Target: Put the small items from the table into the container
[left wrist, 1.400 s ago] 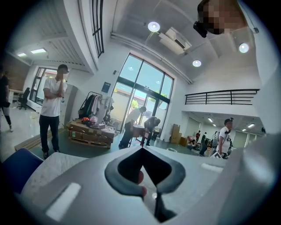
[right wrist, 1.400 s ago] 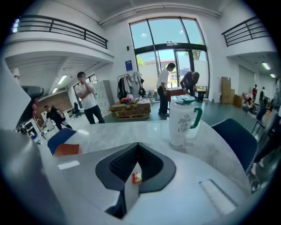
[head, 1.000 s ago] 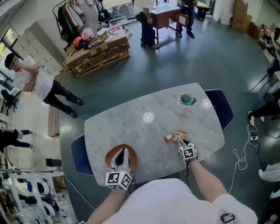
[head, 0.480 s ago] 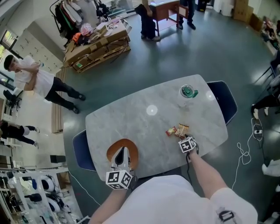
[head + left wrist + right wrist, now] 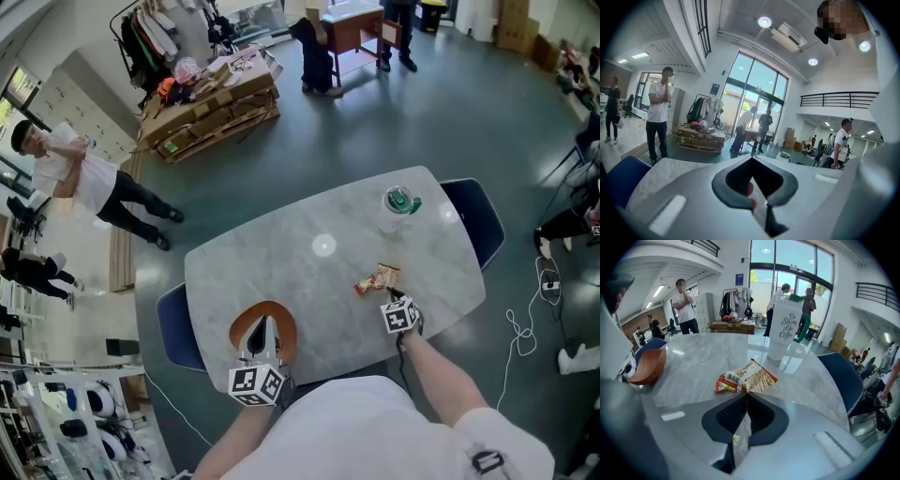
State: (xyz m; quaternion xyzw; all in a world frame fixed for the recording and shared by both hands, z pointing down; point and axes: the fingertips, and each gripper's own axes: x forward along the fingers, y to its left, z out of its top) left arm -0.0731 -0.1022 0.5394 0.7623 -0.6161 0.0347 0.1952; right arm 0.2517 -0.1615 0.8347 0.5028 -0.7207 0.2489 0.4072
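A red and tan snack packet lies on the grey marble table, right of centre. My right gripper points down at its near edge. Its jaws are closing and stand together, pinching the packet's near corner. The container is a brown bowl near the table's front left edge. My left gripper reaches across the bowl. Its jaws are together, with a reddish sliver of the bowl's rim showing between them.
A tall white paper cup with a green lid stands at the table's far right. Blue chairs sit at the right end and the left front. People and a pallet of boxes are farther off on the floor.
The right gripper drew back a little, then came in to the packet's near edge. The left gripper and the bowl have stayed in place.
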